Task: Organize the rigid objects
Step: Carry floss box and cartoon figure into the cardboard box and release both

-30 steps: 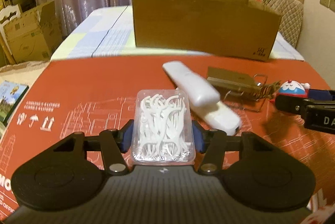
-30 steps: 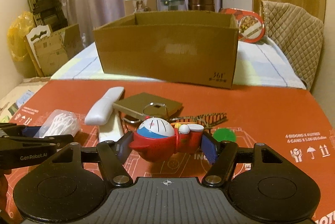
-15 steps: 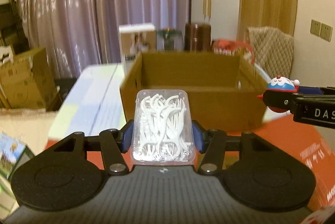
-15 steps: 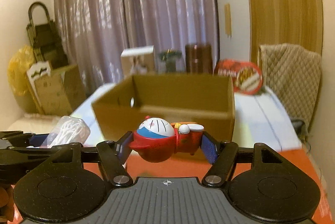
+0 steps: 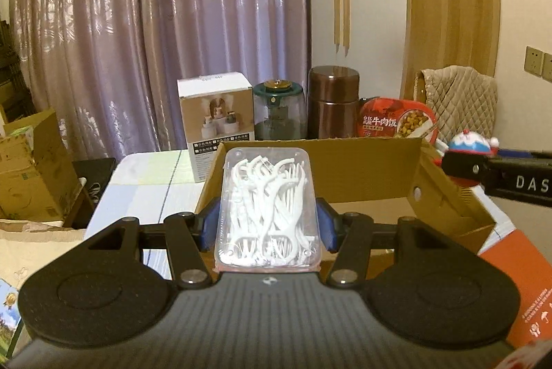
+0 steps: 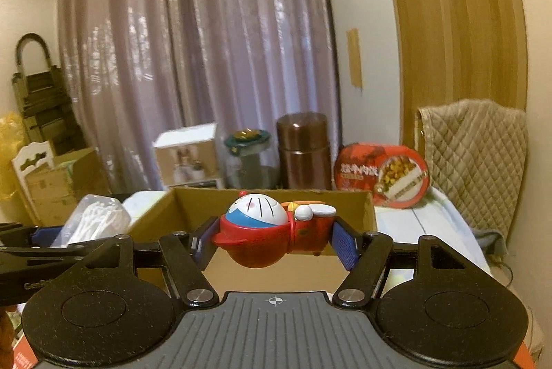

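Left gripper: my left gripper (image 5: 268, 224) has its blue pads clamped on the two long sides of a clear floss-pick box (image 5: 267, 208), which I see lengthwise between the fingers.
Floss-pick box: full of white picks, lid shut, held in the air in front of the near wall of the open cardboard box (image 5: 362, 169); from the right wrist view it shows at the far left (image 6: 91, 219), beside that carton's left wall.
Right gripper: my right gripper (image 6: 274, 243) is closed on a red Doraemon toy (image 6: 272, 231), one pad on each end (the white-and-blue face points up and away from me).
Doraemon toy: held aloft, level with the carton's near rim in the right view; in the left view it sits at the right edge (image 5: 471, 150), by the carton's right wall.
Cardboard box: open top, flaps folded in, standing on a pale checked tablecloth (image 5: 148, 182); what I can see of its inside looks bare (image 6: 276, 269).
Behind the carton: along the table's far edge stand a white product box (image 5: 215, 119), a green-lidded glass jar (image 5: 279, 115), a brown metal canister (image 5: 333, 101) and a red instant-meal tub (image 5: 396, 120).
Near right corner: a red printed carton sheet (image 5: 517, 279) lies under my left gripper.
Backdrop: mauve curtains (image 5: 155, 34) and a quilted chair back (image 6: 476, 158).
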Demonstrator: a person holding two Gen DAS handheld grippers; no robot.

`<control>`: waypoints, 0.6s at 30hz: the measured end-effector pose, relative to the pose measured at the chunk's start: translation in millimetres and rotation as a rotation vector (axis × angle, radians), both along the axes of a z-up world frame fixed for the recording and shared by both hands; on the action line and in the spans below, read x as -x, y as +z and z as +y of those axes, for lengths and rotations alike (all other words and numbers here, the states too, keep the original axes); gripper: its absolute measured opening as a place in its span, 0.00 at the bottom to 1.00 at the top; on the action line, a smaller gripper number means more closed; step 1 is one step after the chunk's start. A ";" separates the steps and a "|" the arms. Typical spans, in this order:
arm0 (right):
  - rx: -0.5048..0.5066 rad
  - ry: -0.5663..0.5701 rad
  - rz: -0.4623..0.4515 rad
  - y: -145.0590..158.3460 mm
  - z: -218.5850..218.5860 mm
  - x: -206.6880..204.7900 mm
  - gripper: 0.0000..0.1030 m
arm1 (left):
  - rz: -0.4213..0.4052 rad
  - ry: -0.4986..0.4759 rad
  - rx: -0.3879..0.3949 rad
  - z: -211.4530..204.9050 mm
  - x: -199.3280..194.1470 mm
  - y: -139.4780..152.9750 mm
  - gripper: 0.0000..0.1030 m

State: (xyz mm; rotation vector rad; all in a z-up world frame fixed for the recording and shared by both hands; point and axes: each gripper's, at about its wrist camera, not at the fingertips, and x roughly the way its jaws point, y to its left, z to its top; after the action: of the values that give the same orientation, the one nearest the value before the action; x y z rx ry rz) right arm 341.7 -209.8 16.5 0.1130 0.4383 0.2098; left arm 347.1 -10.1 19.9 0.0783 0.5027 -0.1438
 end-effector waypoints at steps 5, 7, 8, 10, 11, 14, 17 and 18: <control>-0.006 -0.017 0.071 -22.9 -2.0 -18.5 0.63 | 0.015 -0.008 0.002 3.8 -23.0 -7.8 0.50; -0.005 -0.016 0.085 -29.1 -2.1 -19.7 0.63 | 0.017 -0.005 0.006 4.8 -29.1 -9.4 0.50; 0.000 -0.015 0.088 -31.2 -1.8 -21.5 0.63 | 0.020 -0.004 0.011 5.2 -32.4 -10.3 0.50; 0.012 -0.021 0.090 -35.2 -1.9 -25.0 0.63 | 0.022 -0.002 0.022 5.9 -34.8 -10.9 0.50; 0.016 -0.023 0.094 -36.8 -2.2 -26.5 0.63 | 0.023 0.002 0.024 5.9 -36.3 -11.4 0.50; 0.009 -0.021 0.125 -43.9 -3.9 -30.3 0.63 | 0.031 0.003 0.033 4.0 -40.8 -15.6 0.50; 0.015 -0.005 0.136 -48.9 0.5 -30.6 0.63 | 0.046 0.009 0.038 4.3 -43.3 -21.9 0.50; 0.017 -0.001 0.138 -50.2 2.1 -31.0 0.63 | 0.049 0.010 0.036 3.9 -43.7 -23.3 0.50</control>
State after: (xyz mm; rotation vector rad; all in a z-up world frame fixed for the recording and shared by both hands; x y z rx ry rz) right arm 372.6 -207.8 -33.7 0.1114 0.5772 0.1984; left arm 390.8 -6.3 -3.4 0.0371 0.5491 -0.1447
